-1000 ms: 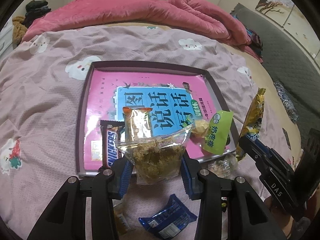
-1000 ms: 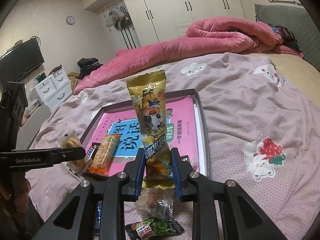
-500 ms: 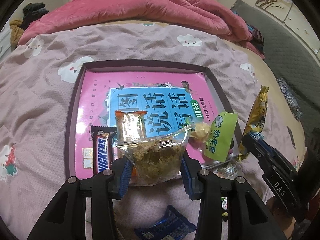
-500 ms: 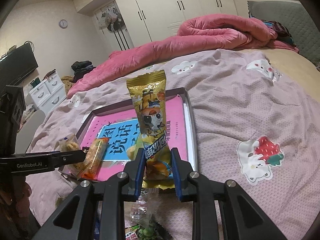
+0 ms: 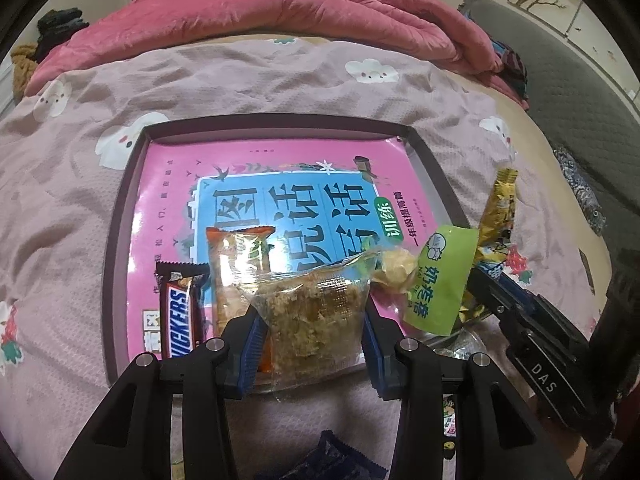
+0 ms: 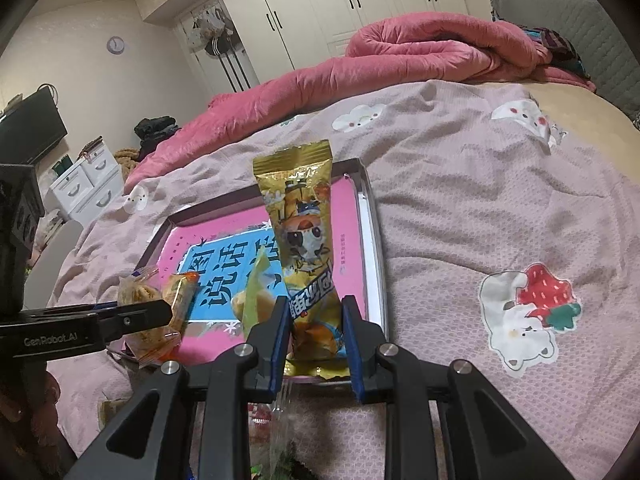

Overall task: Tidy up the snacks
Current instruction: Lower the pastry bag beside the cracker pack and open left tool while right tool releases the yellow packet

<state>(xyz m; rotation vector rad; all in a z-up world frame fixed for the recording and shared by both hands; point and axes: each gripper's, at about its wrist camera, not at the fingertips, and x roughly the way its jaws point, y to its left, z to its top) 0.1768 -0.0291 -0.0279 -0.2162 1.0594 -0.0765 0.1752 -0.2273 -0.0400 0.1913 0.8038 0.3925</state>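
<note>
1. Blue-padded fingers of the left gripper [image 5: 310, 328] are clamping a clear bag of crumbly brown snack [image 5: 312, 312] over the near edge of the tray [image 5: 120, 216].
2. Right gripper [image 6: 314, 332] is squeezing a gold snack packet [image 6: 304, 240] upright above the tray's near right corner.
3. Lying on the pink book [image 5: 256, 184] inside the tray are a Snickers bar [image 5: 180, 312], an orange packet [image 5: 236, 264] and a green packet [image 5: 440, 280].
4. Everything is sitting on a pink bedsheet [image 6: 480, 200].

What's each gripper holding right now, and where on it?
Left gripper: clear packet of crumbly brown snack, pinched across its lower half. Right gripper: gold cartoon snack packet, pinched near its bottom end.
</note>
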